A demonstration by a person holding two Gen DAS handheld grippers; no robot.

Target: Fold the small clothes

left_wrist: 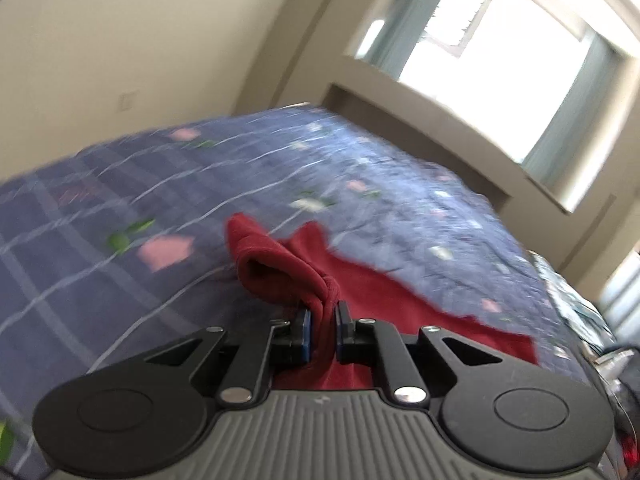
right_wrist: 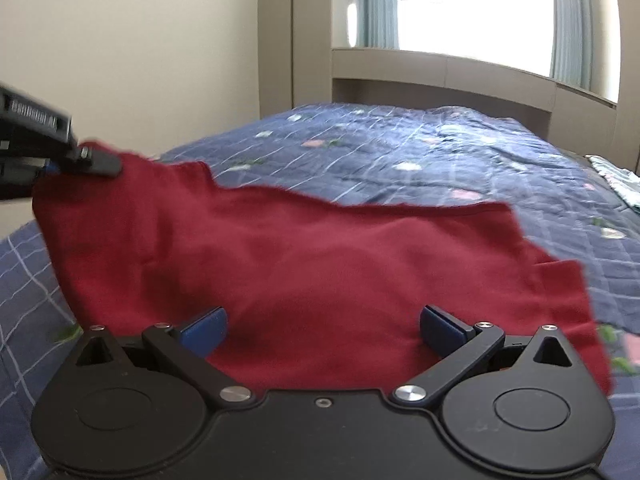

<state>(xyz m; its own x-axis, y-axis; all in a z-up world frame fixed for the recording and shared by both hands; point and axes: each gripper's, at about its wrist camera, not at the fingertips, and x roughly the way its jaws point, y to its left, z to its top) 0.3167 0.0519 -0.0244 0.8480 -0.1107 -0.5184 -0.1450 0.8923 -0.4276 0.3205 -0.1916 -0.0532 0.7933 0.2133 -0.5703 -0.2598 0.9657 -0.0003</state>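
A dark red garment [right_wrist: 312,264] lies spread on the blue patterned bedspread [right_wrist: 440,152]. My left gripper [left_wrist: 323,326] is shut on a bunched edge of the red garment [left_wrist: 304,268] and lifts that part off the bed. It also shows in the right wrist view [right_wrist: 80,162] at the far left, holding the garment's raised left corner. My right gripper [right_wrist: 322,330] is open, its blue pads [right_wrist: 204,330] spread wide just above the garment's near edge, holding nothing.
The bedspread [left_wrist: 120,208] covers the whole bed. A beige headboard shelf [right_wrist: 440,76] and a bright window [right_wrist: 472,4] stand behind it. A light patterned cloth [right_wrist: 616,180] lies at the bed's right edge. A beige wall [right_wrist: 140,40] is at left.
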